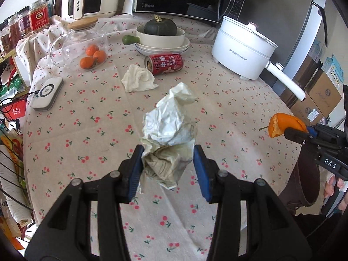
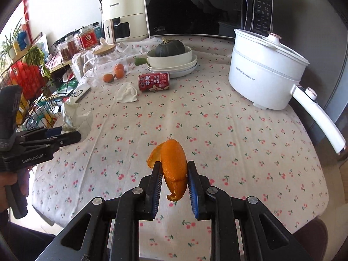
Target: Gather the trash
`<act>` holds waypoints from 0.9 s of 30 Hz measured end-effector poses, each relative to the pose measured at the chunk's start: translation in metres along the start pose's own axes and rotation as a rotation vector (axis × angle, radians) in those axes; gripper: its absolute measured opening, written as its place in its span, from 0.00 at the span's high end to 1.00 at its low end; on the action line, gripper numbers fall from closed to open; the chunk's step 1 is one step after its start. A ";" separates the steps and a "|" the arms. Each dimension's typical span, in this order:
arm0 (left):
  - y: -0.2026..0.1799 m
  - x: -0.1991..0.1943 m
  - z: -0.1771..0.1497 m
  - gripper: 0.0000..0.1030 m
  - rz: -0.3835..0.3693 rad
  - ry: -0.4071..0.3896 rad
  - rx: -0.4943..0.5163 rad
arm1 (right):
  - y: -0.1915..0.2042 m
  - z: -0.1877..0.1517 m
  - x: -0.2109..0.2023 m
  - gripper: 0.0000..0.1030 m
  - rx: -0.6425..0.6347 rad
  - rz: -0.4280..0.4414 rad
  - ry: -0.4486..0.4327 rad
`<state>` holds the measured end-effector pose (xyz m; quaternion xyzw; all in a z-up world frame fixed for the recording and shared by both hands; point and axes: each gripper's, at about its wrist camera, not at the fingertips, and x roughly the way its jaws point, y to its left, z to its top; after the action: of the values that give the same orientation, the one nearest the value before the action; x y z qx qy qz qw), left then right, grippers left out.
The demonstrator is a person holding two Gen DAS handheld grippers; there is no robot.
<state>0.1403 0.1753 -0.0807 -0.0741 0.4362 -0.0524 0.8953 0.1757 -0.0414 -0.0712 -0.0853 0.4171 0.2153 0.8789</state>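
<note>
The left gripper (image 1: 168,169) is clamped on a crumpled wad of paper (image 1: 169,130), held up clear of the cherry-print tablecloth (image 1: 87,130). The wad looks light and soft, so it should squash rather than slip; the pads bite its lower, tighter part, while the loose upper folds stand free and could tear off. The right gripper (image 2: 174,187) is closed on a curl of orange peel (image 2: 174,167), also lifted off the cloth. The peel is light, bendy and probably a little slick on its waxy side, so a hold across its thick middle is safest, as now.

Farther back on the cloth, a red milk can (image 1: 164,63) lies on its side: rigid, round and apt to roll, best pinched across its body. Just beside it sits a white tissue (image 1: 139,79), which any pinch at a raised fold should lift.
</note>
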 end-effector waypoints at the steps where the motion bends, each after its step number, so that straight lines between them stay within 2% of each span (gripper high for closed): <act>1: -0.006 -0.003 -0.004 0.54 -0.008 0.001 0.004 | -0.002 -0.005 -0.007 0.77 0.001 0.000 -0.005; 10: -0.044 -0.024 -0.030 0.54 -0.079 0.003 0.003 | -0.021 -0.049 -0.063 0.77 0.040 -0.003 -0.045; 18: -0.073 -0.028 -0.049 0.54 -0.101 0.015 0.038 | -0.041 -0.086 -0.091 0.77 0.081 -0.021 -0.074; 27: -0.109 -0.024 -0.061 0.53 -0.163 0.038 0.054 | -0.078 -0.120 -0.119 0.77 0.190 -0.067 -0.083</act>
<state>0.0746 0.0664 -0.0794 -0.0843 0.4442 -0.1382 0.8812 0.0606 -0.1875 -0.0582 -0.0064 0.3957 0.1488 0.9062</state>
